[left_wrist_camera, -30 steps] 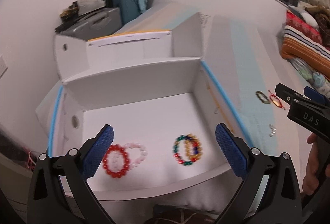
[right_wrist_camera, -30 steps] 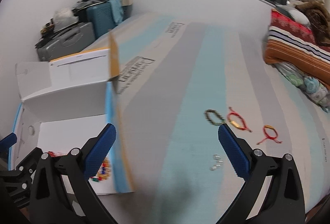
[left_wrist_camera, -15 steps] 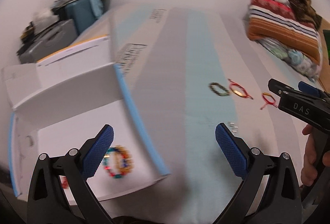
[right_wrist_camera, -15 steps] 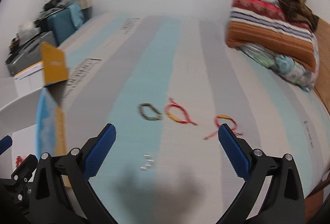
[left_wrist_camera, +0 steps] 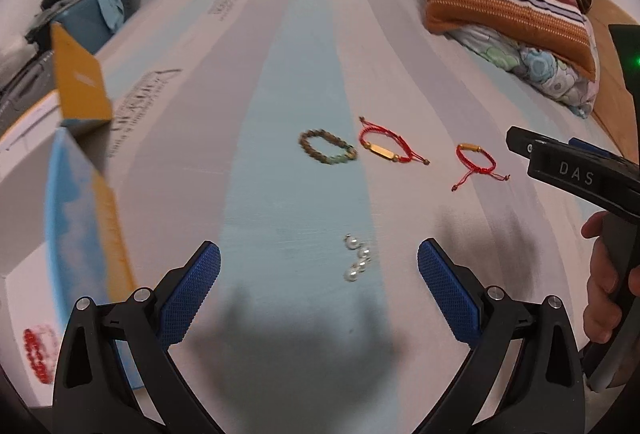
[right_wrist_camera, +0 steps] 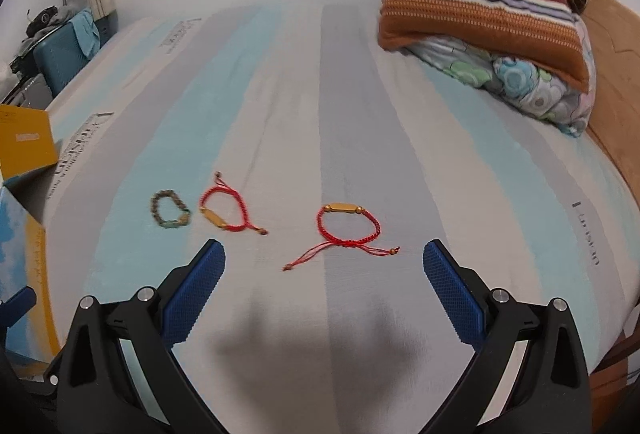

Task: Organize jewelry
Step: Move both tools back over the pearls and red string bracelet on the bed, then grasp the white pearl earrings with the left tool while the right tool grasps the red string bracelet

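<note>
We have swung both views off the white box point(left_wrist_camera: 24, 234) and onto the striped bed point(right_wrist_camera: 288, 106). Our right gripper point(right_wrist_camera: 324, 274), jaws wide and empty, hangs just short of the red cord bracelet point(right_wrist_camera: 348, 226), dead ahead, gold bar crosswise. Our left gripper point(left_wrist_camera: 319, 274), also spread, hovers by what look like pearl earrings point(left_wrist_camera: 357, 261).

black claw point(left_wrist_camera: 319, 270) frames with silver screws, blue cross-hatched pads point(left_wrist_camera: 191, 291), white "das" lettering
</note>
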Available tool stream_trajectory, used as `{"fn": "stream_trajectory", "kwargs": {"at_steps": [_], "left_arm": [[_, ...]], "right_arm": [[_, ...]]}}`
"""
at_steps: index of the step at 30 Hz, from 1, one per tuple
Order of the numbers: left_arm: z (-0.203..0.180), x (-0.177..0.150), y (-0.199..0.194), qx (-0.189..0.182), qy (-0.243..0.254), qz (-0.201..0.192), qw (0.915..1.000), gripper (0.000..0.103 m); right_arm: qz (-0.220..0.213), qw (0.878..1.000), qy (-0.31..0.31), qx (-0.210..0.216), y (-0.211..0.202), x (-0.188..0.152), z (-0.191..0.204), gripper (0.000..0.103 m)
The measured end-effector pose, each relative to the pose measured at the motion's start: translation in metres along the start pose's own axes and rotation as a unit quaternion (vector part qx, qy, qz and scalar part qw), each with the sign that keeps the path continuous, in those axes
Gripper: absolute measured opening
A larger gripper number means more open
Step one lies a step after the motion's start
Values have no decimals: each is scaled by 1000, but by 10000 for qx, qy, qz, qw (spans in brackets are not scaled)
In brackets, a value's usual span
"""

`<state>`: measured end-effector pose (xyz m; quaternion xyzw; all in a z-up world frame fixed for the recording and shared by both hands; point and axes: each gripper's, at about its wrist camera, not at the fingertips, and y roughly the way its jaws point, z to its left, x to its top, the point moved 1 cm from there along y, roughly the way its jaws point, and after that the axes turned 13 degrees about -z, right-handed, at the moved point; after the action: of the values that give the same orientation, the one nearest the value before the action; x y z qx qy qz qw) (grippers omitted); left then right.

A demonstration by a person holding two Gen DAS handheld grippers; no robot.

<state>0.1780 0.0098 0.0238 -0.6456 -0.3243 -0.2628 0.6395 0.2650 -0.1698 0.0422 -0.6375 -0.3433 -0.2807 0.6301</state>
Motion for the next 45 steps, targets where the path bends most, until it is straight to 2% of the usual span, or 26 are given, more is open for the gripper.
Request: {"fn": "stream_trajectory", "kwargs": {"at_steps": [11, 24, 28, 30, 33, 35, 39, 41, 43, 45], "left_arm": [[-15, -19, 63, -122, 106, 364, 9992, 97], [-25, -34, 92, -183, 247, 625, 9976, 96], [-26, -38, 99, -157, 345, 736, 9966, 87], [-24, -38, 99, -168, 339, 727, 9966, 83], [-20, -37, 98, -146, 235, 726, 9970, 69], [-17, -38, 96, -138, 191, 721, 9971, 61], [-13, -38, 95, -121, 109, 746, 9971, 37], [-11, -38, 94, -119, 89, 772, 9969, 27], [-7, -37, 93, -100, 33, 817, 9966, 11], [-3, -38, 92, -132, -18, 842, 9964, 11]], "right_arm": [[415, 9990, 132, 70, 81, -24, -17, 95], [541, 9985, 113, 36, 124, -19, -26, 95], [585, 9982, 109, -12, 137, -22, -25, 95], [663, 9977, 157, 8, 144, -26, -26, 91], [747, 9968, 296, 10, 151, -32, -31, 85], [841, 9957, 387, 52, 156, -34, -35, 75], [903, 9950, 435, 46, 159, -36, -37, 63], [900, 9952, 381, 16, 158, -36, -35, 48], [912, 9953, 328, 37, 157, -35, -33, 38], [926, 9952, 310, 50, 156, -35, -31, 33]]}}
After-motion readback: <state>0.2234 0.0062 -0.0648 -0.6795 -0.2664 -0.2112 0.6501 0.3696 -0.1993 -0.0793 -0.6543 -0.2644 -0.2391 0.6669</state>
